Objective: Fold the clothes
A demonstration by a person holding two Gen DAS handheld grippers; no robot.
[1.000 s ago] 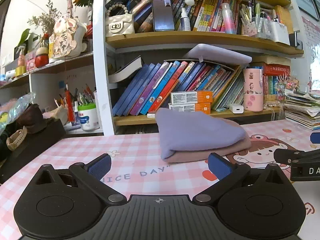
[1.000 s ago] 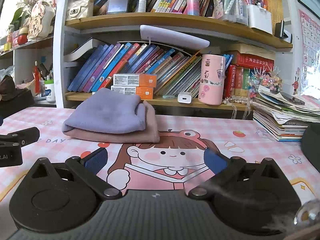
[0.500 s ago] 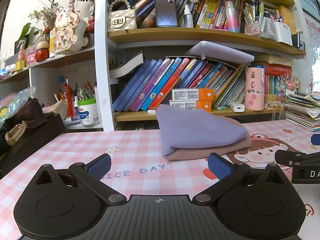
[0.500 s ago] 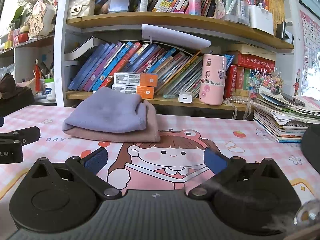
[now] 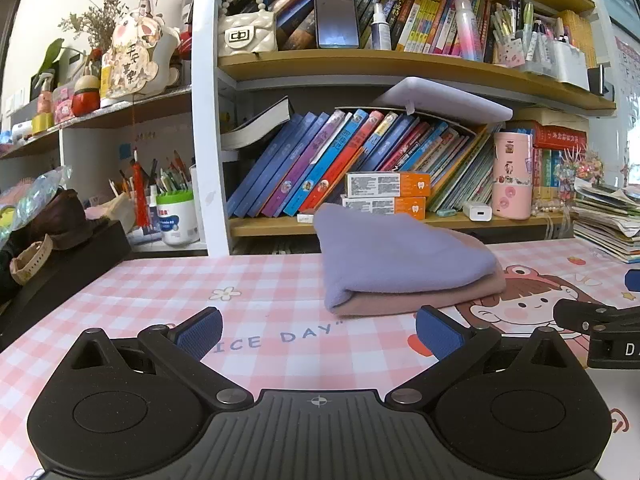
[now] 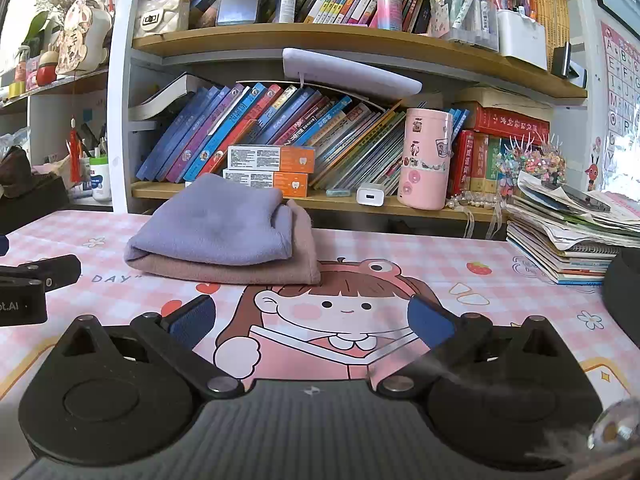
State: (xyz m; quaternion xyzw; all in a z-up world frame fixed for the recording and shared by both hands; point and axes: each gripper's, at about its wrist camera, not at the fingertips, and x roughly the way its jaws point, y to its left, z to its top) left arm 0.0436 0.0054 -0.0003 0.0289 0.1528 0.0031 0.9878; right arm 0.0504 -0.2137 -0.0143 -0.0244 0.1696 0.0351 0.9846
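A folded lavender cloth (image 5: 396, 256) lies on top of a folded dusty-pink cloth (image 5: 420, 300), stacked on the pink checked table mat (image 5: 260, 296). The stack also shows in the right wrist view, lavender (image 6: 216, 224) over pink (image 6: 240, 272). My left gripper (image 5: 318, 330) is open and empty, low over the mat, short of the stack. My right gripper (image 6: 312, 322) is open and empty, over the cartoon girl print, short of the stack. Each gripper's tip shows at the edge of the other's view.
A bookshelf (image 5: 360, 224) with leaning books, orange boxes and a pink tumbler (image 5: 512, 178) stands right behind the stack. A pile of magazines (image 6: 572, 240) sits at the right. A black box with clutter (image 5: 60, 256) sits at the left edge.
Both grippers have drifted slightly, so the view has risen a little. The stack has not moved and both grippers stay open.
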